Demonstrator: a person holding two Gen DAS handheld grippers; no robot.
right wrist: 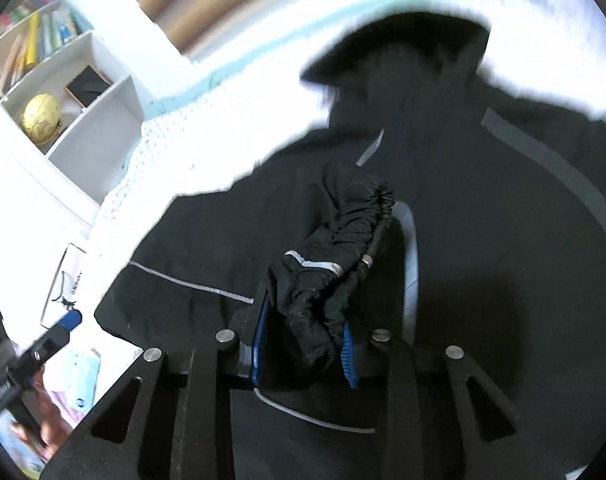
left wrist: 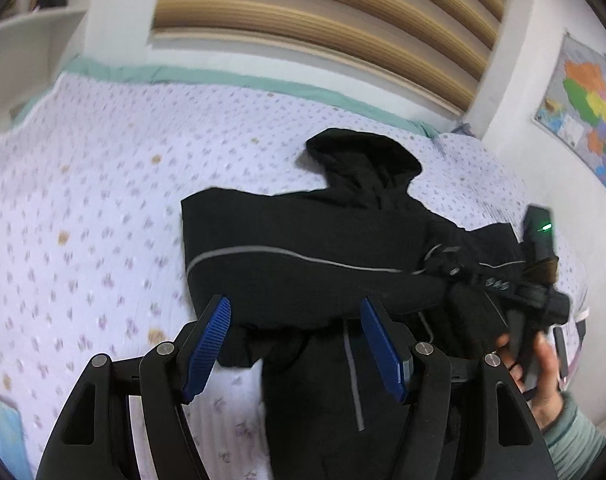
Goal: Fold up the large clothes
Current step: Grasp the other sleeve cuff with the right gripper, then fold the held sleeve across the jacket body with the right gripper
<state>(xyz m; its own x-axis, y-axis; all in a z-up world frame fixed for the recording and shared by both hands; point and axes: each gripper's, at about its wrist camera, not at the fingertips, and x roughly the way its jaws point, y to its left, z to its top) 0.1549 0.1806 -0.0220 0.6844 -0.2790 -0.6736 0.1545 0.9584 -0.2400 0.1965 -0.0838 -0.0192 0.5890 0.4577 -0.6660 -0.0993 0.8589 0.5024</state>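
Note:
A black hooded jacket with thin grey stripes lies on a bed with a white, purple-flowered cover, hood pointing to the far side. My left gripper is open and empty, just above the jacket's near edge. My right gripper is shut on the jacket's elastic cuff, holding the sleeve up over the jacket body. In the left wrist view the right gripper reaches in from the right, over the jacket's right side. In the right wrist view the left gripper shows at lower left.
A white wall with a coloured map stands to the right of the bed. A wooden slatted headboard is behind it. White shelves with books and a yellow globe are on the left. A white bag lies beside the bed.

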